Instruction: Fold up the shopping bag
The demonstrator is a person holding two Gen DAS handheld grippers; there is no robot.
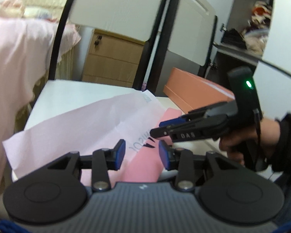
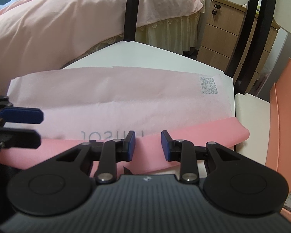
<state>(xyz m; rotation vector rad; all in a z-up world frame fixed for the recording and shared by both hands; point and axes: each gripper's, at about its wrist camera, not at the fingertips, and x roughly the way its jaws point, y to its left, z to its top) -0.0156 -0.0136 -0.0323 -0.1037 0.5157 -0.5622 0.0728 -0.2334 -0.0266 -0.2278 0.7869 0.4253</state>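
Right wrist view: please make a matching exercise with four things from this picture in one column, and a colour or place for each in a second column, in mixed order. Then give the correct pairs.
Things
1. thin pink plastic shopping bag
2. square printed code
3. bunch of small keys
4. flat orange cardboard box

Places or colours
A. hanging in the lock of the wooden drawer unit
B. at the right edge of the picture
C. printed near the bag's far right corner
D. lying folded over on the white chair seat

Pairs: 1-D, 2-C, 3-A, 4-B
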